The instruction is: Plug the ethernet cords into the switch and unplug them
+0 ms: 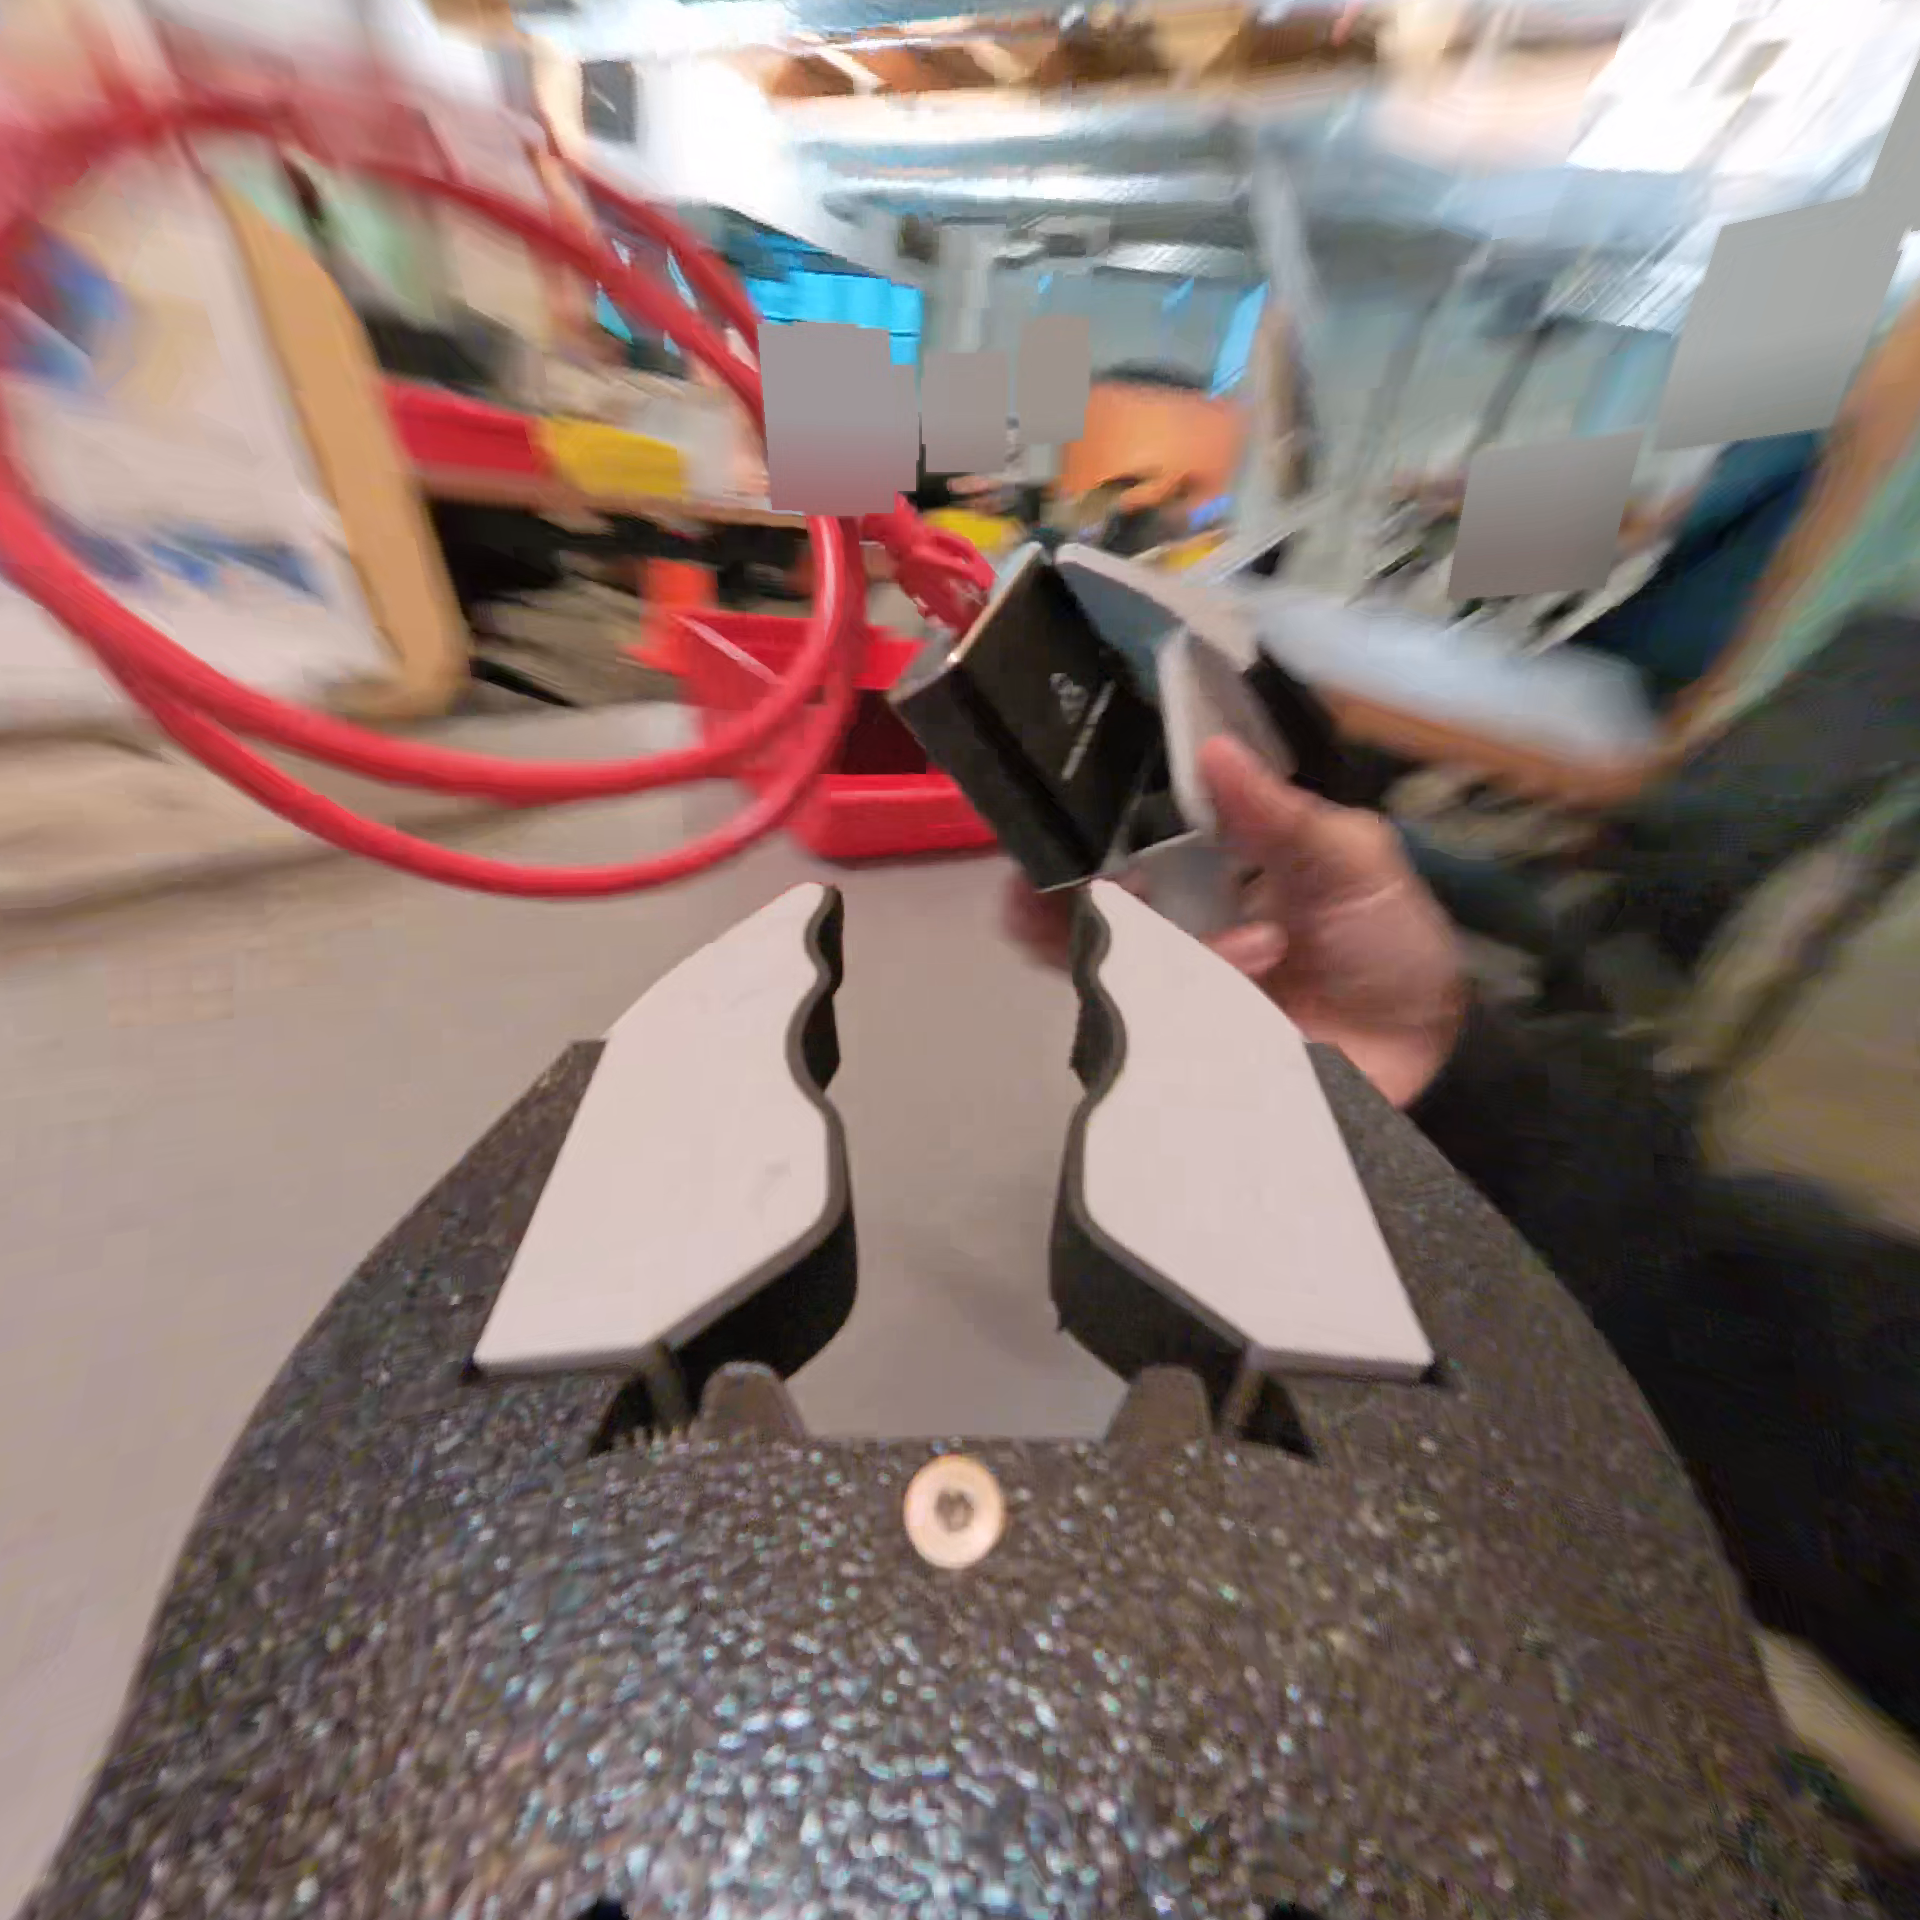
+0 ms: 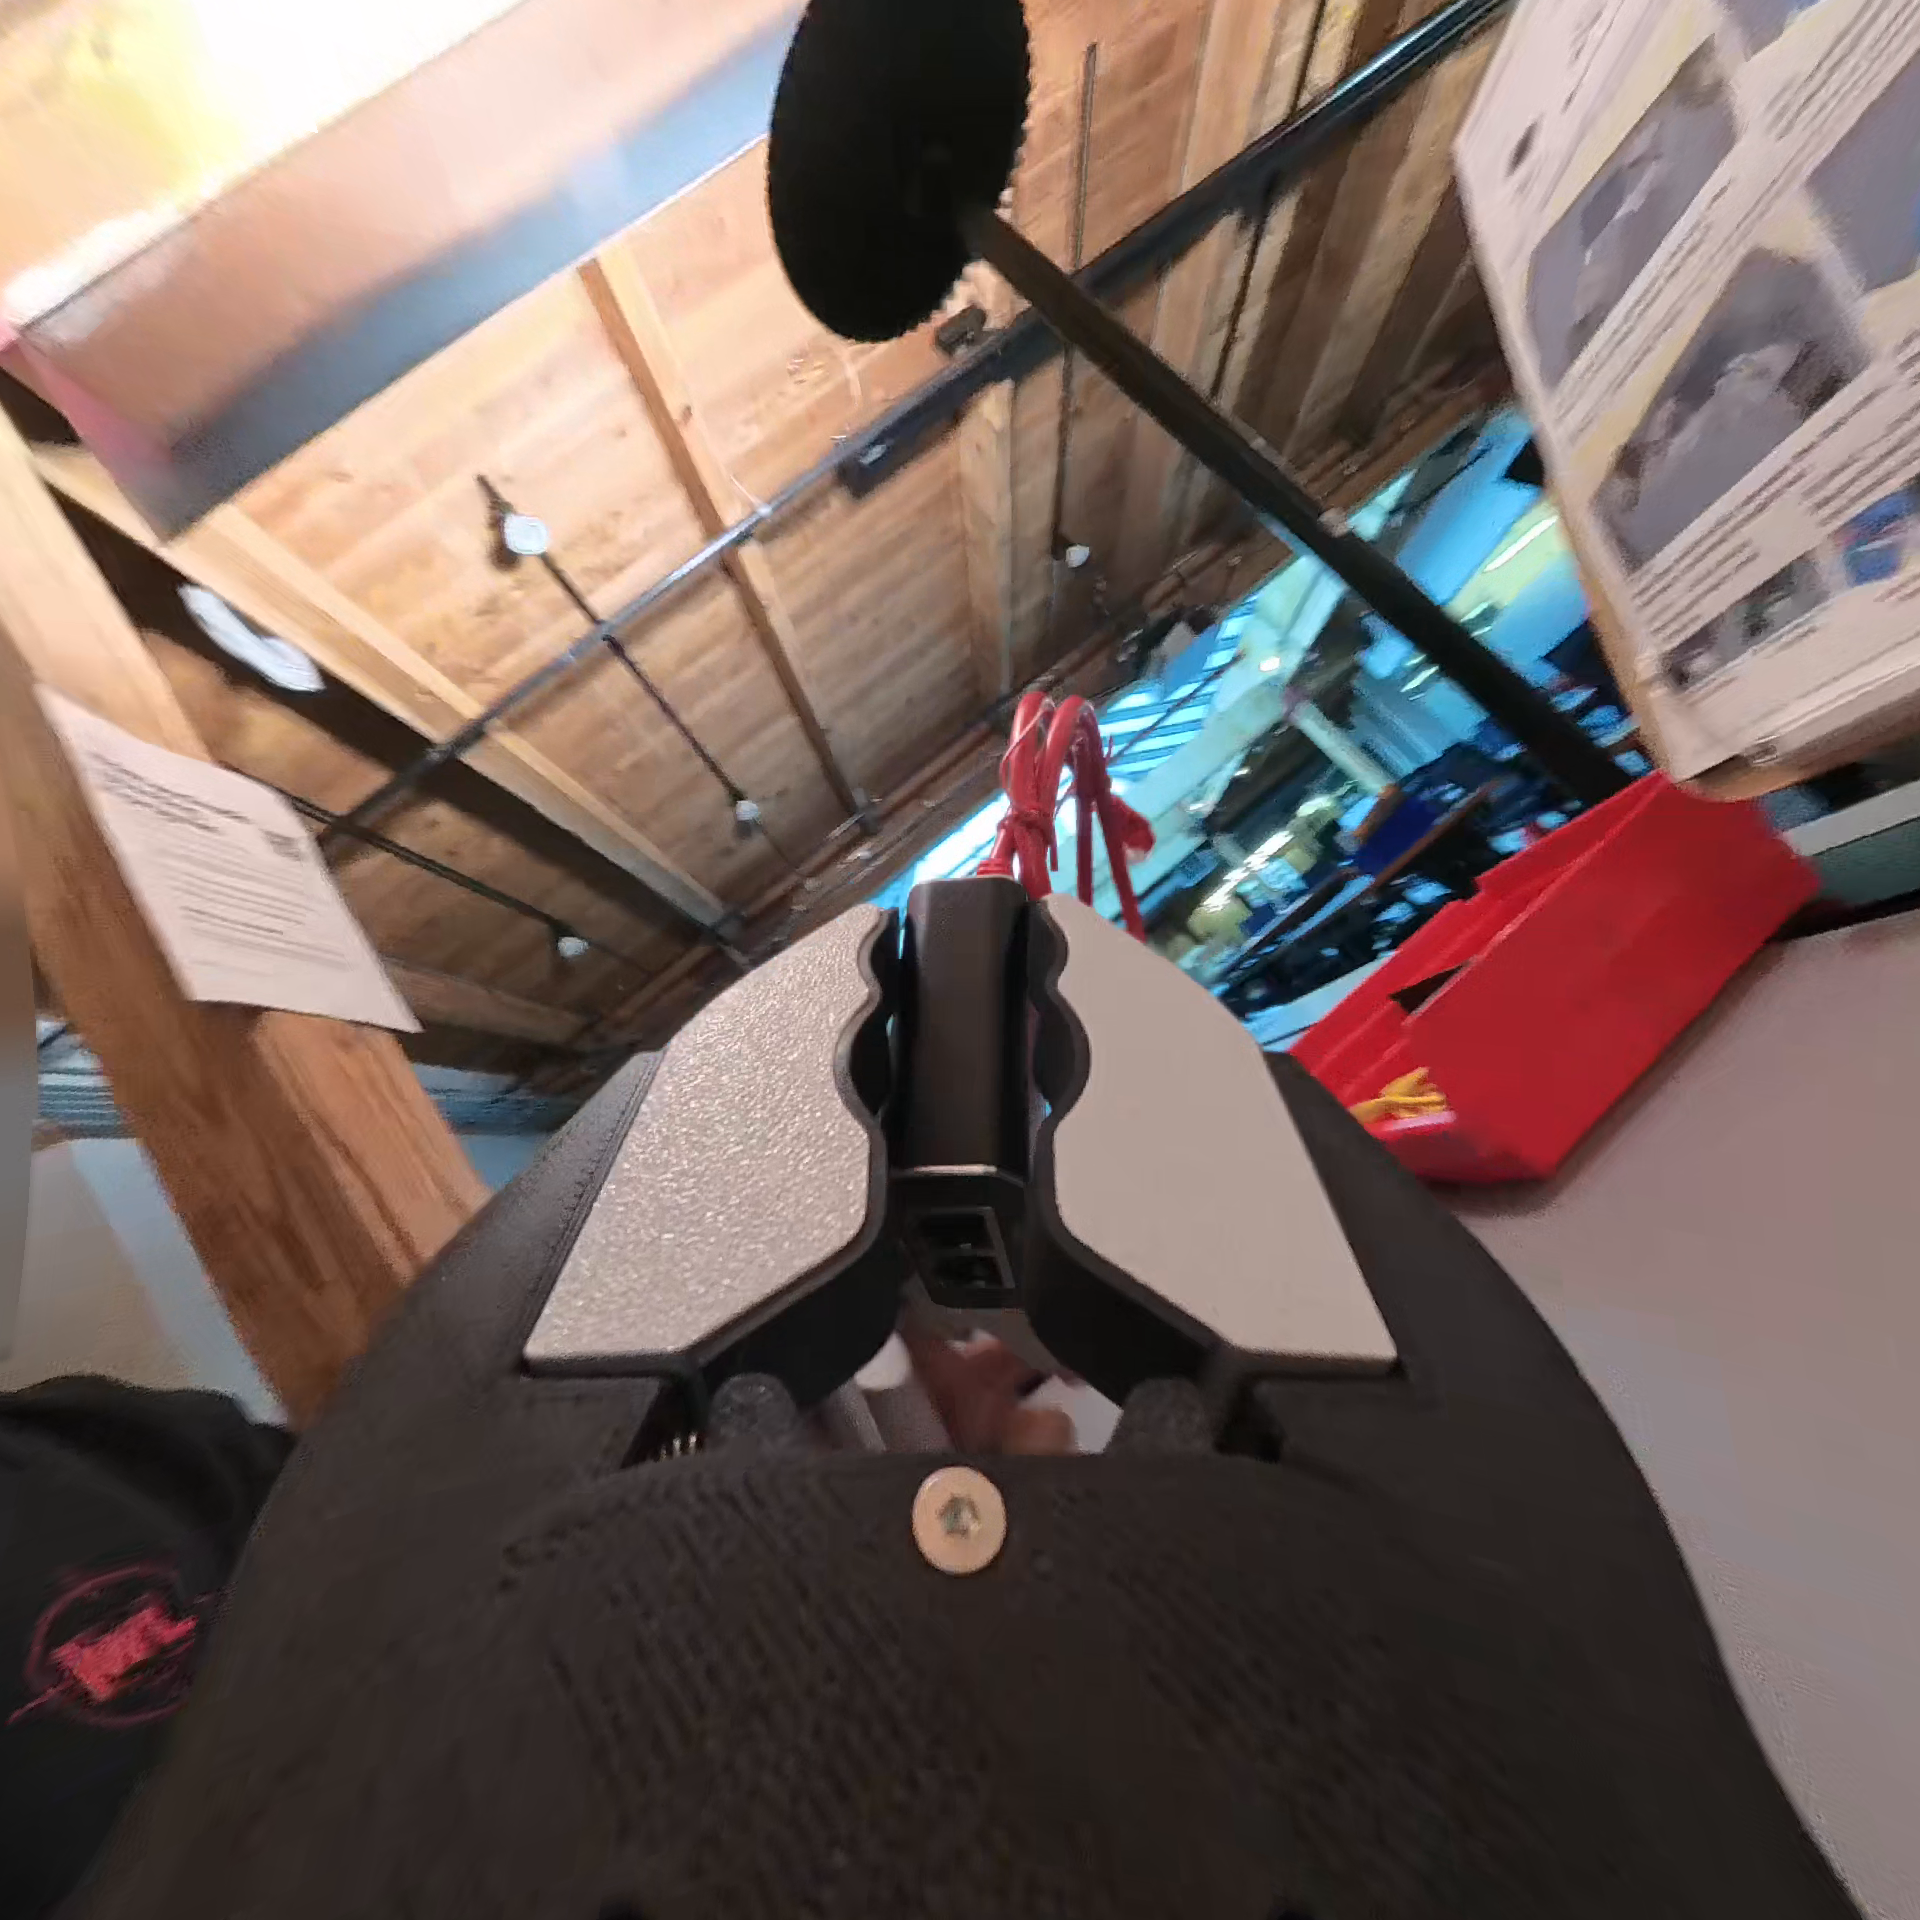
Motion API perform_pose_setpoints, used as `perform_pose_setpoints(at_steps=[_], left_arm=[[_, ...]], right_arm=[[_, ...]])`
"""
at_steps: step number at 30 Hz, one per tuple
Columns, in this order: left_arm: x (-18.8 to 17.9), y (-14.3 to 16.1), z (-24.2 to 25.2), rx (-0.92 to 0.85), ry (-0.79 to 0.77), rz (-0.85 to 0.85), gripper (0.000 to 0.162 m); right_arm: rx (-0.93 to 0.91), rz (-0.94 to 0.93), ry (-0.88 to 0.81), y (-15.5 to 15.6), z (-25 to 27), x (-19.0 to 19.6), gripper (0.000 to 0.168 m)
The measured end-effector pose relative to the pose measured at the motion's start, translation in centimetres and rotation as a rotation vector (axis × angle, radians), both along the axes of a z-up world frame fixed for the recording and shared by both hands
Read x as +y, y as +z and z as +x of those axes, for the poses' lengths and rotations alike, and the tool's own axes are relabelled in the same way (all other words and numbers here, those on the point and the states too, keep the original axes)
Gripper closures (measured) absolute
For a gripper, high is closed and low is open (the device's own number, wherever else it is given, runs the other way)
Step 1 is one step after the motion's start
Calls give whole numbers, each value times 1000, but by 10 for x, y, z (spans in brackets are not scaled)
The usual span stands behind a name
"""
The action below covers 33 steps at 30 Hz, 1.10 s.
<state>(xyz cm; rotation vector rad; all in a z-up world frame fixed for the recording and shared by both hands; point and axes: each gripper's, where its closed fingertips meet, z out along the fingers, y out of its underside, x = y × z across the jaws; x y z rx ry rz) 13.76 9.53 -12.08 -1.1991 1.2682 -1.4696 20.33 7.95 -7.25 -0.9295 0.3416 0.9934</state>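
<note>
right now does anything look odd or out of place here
Yes: the black switch is clamped in the right gripper and held tilted in the air, not on the table. Red ethernet cords dangle from it in loose loops. The left gripper is open, empty.

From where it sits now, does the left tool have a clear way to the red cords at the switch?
Probably yes. The left tool is open and empty, and the red cords leave the switch on its far, open side; only the right tool holding it crowds the near side.

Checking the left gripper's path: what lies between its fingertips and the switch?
Nothing solid: in the left wrist view, the open left gripper faces the switch across bare air above the grey table.
</note>
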Motion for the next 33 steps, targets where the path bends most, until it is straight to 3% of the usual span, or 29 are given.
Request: perform_pose_setpoints(at_steps=[3,6,10,13,15,20,23,29,33], left_arm=[[-14,6,11,-47,-247,-437,123],[-12,16,18,-111,-325,-560,130],[-8,18,21,-114,-350,-536,137],[-7,14,16,-21,-418,-460,138],[-6,11,11,112,-497,-434,138],[8,9,-6,422,-730,-588,137],[7,6,-24,569,-936,-600,137],[-6,-15,-54,883,-1179,-487,137],[-9,-25,-70,1054,-1288,-376,137]], right_arm=[[17,18,58,1,-17,6,144],[-17,3,79,-2,-31,13,144],[-3,2,96,-3,-35,15,145],[-96,-40,186,-10,-42,13,144],[-240,-54,229,-14,-49,6,139],[-690,-59,48,-14,-57,-8,98],[-917,12,16,-12,-75,-21,92],[-1342,103,-99,-17,-110,-28,109],[-1576,-32,-19,-53,-118,-23,114]])
